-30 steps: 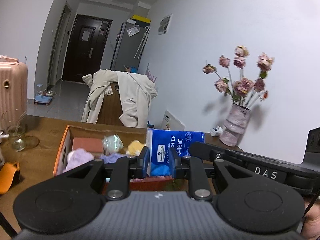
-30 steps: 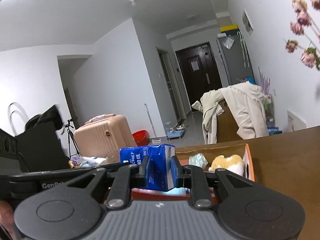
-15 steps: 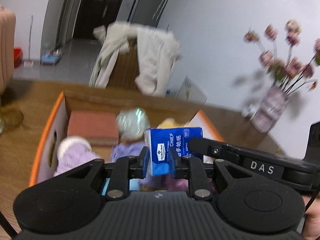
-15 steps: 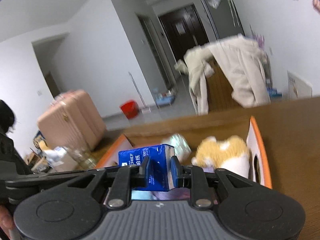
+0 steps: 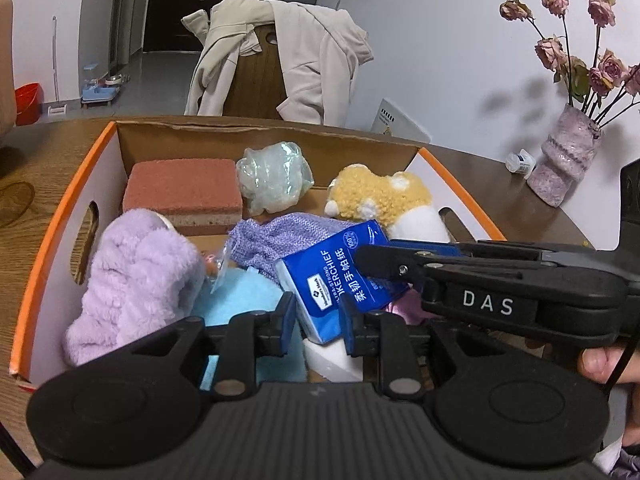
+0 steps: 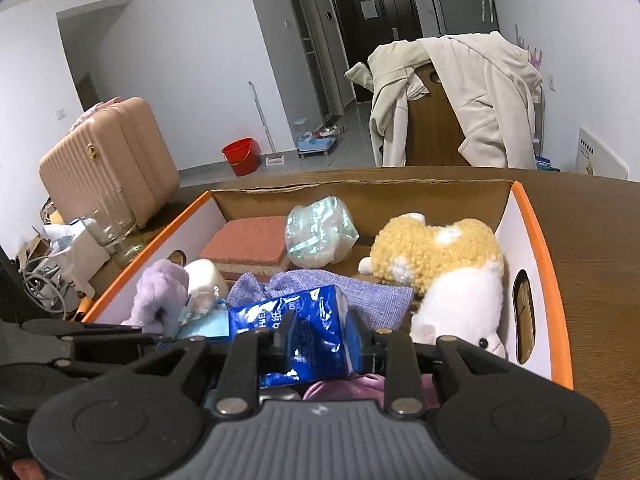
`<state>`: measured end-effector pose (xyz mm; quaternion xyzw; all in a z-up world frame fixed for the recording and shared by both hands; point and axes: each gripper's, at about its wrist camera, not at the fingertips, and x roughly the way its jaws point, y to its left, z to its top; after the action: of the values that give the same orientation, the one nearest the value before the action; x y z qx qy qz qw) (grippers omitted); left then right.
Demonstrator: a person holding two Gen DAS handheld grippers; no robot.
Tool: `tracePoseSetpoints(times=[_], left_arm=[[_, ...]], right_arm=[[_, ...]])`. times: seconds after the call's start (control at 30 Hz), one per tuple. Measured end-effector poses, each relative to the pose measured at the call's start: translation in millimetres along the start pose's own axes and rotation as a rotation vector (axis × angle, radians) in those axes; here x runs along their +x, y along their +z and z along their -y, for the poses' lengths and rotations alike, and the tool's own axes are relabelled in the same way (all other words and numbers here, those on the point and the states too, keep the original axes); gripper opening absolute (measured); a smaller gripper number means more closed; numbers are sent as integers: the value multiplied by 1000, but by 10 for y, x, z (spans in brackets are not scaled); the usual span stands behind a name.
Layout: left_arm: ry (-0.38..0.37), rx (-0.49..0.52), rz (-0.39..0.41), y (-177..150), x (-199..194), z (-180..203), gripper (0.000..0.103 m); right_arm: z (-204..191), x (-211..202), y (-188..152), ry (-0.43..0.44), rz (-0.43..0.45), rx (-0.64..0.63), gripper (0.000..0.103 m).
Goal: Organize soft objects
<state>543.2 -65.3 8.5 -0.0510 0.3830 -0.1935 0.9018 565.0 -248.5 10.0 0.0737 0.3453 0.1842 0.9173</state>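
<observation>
a brown wooden surface [image 5: 36, 168] carries one open cardboard box [image 5: 60, 216] with an orange rim and white walls, filling the middle of both views. two black claws reach into its near end: the right claw [image 6: 322, 338] shows in the left wrist view at lower right, with "das" in white letters on its side, and the left claw [image 5: 318, 320] sits at that view's bottom centre. inside the box lie one yellow-and-white plush toy [image 5: 380, 196] at the right wall, one lilac fluffy item [image 5: 136, 276] at the left wall, one red-brown sponge block [image 5: 182, 184] at the far left, one purple knitted cloth [image 5: 288, 236] in the middle, one light blue towel [image 5: 236, 300] below it, and one clear plastic bundle [image 5: 274, 180] at the back. smallest is one blue tissue pack [image 5: 336, 276], tilted over the near contents, reading "ultra-strong", "kerchief", "手帕纸" and "100%". both claws have just been easing apart with the pack between their fingers; the right one grasps its crinkled end, while i cannot tell whether the left one presses on it.
</observation>
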Motion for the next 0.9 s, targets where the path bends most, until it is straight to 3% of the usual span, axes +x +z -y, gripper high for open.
tracePoseSetpoints(times=[0.17, 0.47, 0.57, 0.73, 0.8, 0.87, 0.9], left_arm=[[35, 17, 35, 70, -254, 80, 26], [111, 57, 183, 142, -1293, 254, 34], [122, 64, 233, 111, -1642, 308, 47], [168, 79, 299, -1, -2098, 376, 79], [197, 87, 330, -56, -2240, 404, 83], [225, 101, 372, -126, -2381, 445, 90], [232, 106, 395, -162, -2440, 459, 96]], right_arm=[[-67, -260, 57, -25, 34, -16, 34], [-287, -1309, 146, -85, 141, -82, 48], [-299, -1699, 144, -118, 179, -87, 55], [-323, -2221, 32, -177, 217, -109, 64], [-334, -2388, -15, -196, 228, -109, 69], [-365, -2556, -75, -208, 259, -105, 84], [-395, -2639, -108, -210, 279, -108, 87]])
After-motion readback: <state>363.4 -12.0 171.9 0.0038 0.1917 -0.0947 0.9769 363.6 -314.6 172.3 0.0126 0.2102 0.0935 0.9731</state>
